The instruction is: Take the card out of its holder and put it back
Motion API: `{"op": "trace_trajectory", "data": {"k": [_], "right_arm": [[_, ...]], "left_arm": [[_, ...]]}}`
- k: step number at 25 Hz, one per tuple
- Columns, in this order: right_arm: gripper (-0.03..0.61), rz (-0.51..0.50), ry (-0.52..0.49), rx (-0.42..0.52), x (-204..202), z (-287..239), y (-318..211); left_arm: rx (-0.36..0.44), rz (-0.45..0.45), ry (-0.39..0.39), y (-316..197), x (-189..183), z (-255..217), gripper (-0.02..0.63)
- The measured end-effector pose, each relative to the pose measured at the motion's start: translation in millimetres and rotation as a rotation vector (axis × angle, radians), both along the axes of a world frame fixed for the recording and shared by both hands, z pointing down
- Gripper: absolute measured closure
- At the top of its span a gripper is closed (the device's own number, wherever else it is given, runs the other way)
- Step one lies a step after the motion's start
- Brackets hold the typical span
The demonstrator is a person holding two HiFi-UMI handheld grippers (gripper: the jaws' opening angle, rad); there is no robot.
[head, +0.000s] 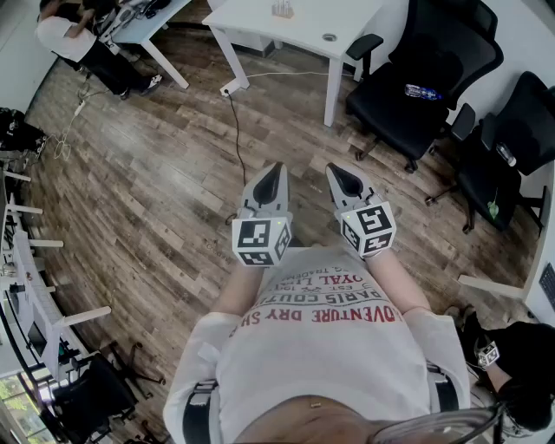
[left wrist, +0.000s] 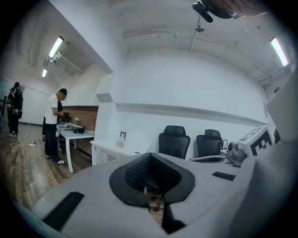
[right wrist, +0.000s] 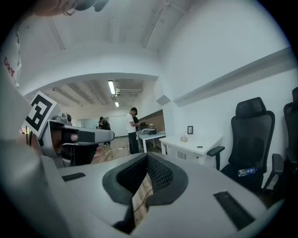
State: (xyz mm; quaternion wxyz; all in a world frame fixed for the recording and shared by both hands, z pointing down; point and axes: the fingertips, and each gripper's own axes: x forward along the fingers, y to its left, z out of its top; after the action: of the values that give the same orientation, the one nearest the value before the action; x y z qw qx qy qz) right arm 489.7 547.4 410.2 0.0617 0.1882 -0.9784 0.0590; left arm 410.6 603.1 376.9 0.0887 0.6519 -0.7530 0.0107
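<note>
On the white desk (head: 299, 26) across the wooden floor (head: 156, 173), a small upright stand (head: 282, 10) is seen. It is judged to be the card holder, though the card itself is too small to be made out. A card is expected to be light, thin and easily bent, so it is best pinched by its free upper edge while the holder is steadied. The left gripper (head: 277, 166) and the right gripper (head: 335, 170) are held side by side just in front of the shirt (head: 321, 347), pointed almost level and well apart from the desk. Both are closed, with nothing between the jaws.
</note>
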Motion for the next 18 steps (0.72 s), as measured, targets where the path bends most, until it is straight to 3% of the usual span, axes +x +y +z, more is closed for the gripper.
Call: {"op": "trace_trajectory", "data": {"k": [18], "right_arm": [[0.552,0.044,-0.018,-0.104,-0.9,19.7,-23.8]], "left_arm": [[-0.070,0.013,-0.016,-18.9,-3.6,15.0,0.589]]}}
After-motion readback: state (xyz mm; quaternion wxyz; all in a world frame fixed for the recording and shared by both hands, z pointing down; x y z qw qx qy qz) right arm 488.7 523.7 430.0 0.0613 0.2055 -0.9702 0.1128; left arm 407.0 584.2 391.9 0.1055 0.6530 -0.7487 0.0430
